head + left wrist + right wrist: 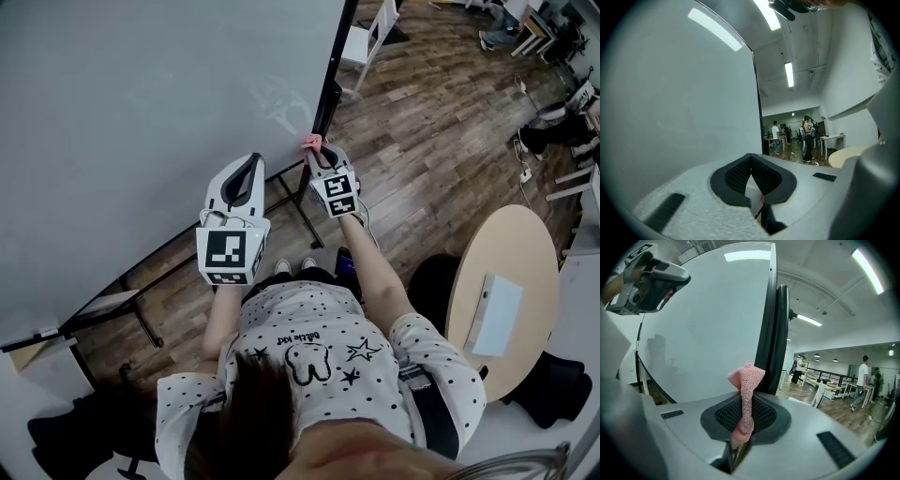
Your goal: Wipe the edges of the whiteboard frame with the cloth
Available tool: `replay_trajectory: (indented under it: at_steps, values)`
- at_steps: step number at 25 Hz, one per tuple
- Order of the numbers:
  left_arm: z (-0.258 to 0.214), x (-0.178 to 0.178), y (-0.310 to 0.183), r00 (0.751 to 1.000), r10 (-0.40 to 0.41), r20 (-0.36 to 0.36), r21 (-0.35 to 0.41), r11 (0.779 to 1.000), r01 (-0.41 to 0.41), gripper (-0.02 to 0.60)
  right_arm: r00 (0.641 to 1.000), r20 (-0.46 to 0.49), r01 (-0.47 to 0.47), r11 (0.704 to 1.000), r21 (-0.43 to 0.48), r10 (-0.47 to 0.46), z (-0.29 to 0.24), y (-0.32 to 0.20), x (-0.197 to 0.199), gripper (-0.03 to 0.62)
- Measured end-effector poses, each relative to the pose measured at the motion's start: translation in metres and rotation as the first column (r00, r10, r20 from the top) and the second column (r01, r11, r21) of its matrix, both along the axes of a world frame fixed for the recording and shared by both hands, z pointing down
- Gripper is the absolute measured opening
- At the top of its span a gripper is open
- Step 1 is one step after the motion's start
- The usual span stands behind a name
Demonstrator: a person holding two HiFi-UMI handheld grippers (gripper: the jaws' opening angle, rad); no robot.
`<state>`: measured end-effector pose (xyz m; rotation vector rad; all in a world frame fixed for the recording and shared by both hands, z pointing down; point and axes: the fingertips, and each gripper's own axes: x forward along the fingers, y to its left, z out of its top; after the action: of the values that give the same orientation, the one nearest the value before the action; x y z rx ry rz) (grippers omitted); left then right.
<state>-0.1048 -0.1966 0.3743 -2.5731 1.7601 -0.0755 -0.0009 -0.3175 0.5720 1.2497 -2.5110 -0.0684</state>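
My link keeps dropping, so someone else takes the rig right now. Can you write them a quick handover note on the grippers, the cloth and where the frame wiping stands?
Right gripper: shut on the pink cloth. The cloth's free end pokes up beside the black frame, at the right edge of the whiteboard near its lower corner.
Left gripper: shut, empty, held in front of the board face.
Done: the cloth is gripped and at the frame; how much edge is wiped cannot be told.
Left: probably safest to treat every edge as unwiped, so run the cloth along this side edge, then the others.
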Motion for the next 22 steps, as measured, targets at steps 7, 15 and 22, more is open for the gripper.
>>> replay_trajectory:
  at_steps: [7, 15, 22]
  values:
    - [0.03, 0.002, -0.005, 1.0, -0.004, -0.015, -0.078, 0.997, 0.003, 0.015, 1.0, 0.004, 0.002, 0.999, -0.043, -0.001, 0.019, -0.001, 0.001, 0.032]
    - [0.063, 0.008, -0.017, 0.999, 0.013, -0.037, -0.142, 0.99, -0.018, 0.015, 0.999, 0.04, 0.005, 0.999, -0.037, -0.004, 0.024, -0.006, -0.002, 0.032]
    - [0.083, 0.009, -0.025, 0.998, 0.004, -0.06, -0.187, 0.982, -0.015, 0.015, 0.999, 0.051, 0.016, 0.999, -0.042, -0.014, 0.028, -0.008, -0.005, 0.032]
